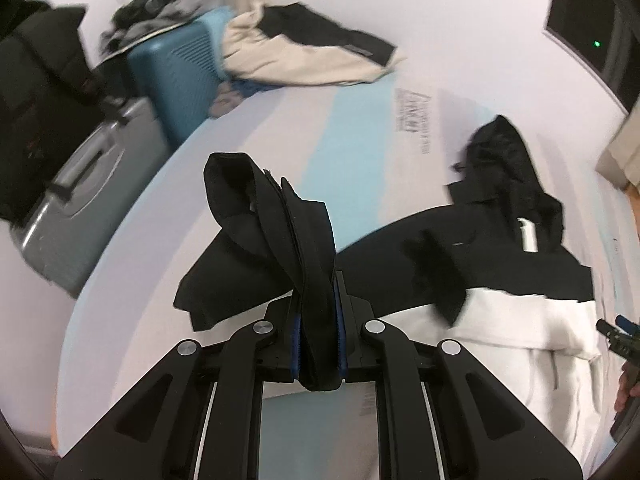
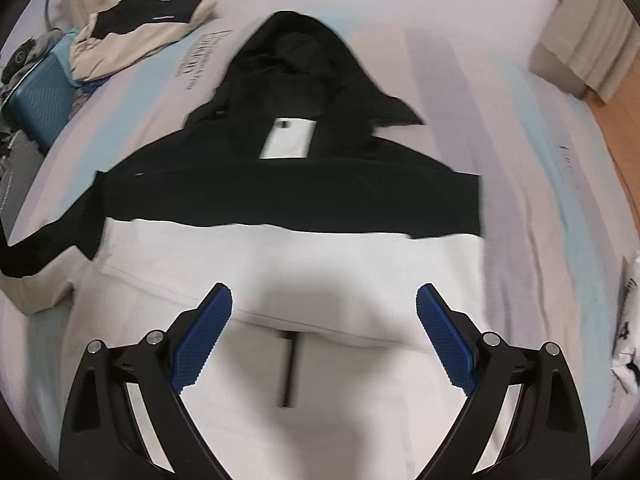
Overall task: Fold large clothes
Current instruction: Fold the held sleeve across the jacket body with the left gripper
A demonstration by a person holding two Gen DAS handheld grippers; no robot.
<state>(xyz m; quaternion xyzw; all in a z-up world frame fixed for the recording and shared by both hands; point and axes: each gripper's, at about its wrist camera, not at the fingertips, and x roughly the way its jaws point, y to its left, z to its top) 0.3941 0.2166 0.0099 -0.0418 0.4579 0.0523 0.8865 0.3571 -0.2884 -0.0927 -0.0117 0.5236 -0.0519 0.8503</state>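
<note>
A bed (image 2: 520,128) with a pale sheet striped in light blue fills both views, and dark printed lettering (image 1: 412,114) marks the sheet toward its far side. A hooded jacket (image 2: 288,188), black across the hood and shoulders and white below, lies spread flat in the middle of the bed, hood pointing to the far edge and a white label (image 2: 288,138) showing inside the neck. A short dark zip pull (image 2: 290,372) lies on the white part, near the near edge.

The left gripper (image 1: 318,344) has its fingers clenched on a bunch of the jacket's black sleeve (image 1: 276,232), the cloth standing up between the blue pads and lifted off the sheet, while the rest of the sleeve trails back to the jacket body. The right gripper (image 2: 324,332) hovers over the white lower half of the jacket with its fingers spread wide and released, nothing between them.

At the far left corner of the bed lies a second garment (image 1: 304,56), beige and black, crumpled. Just off the left edge of the bed stand a teal suitcase (image 1: 176,76) and a grey suitcase (image 1: 84,188), with dark clothing (image 1: 36,92) piled beside them. A beige curtain (image 2: 588,32) hangs beyond the far right corner, above a strip of wooden floor (image 2: 624,120).
</note>
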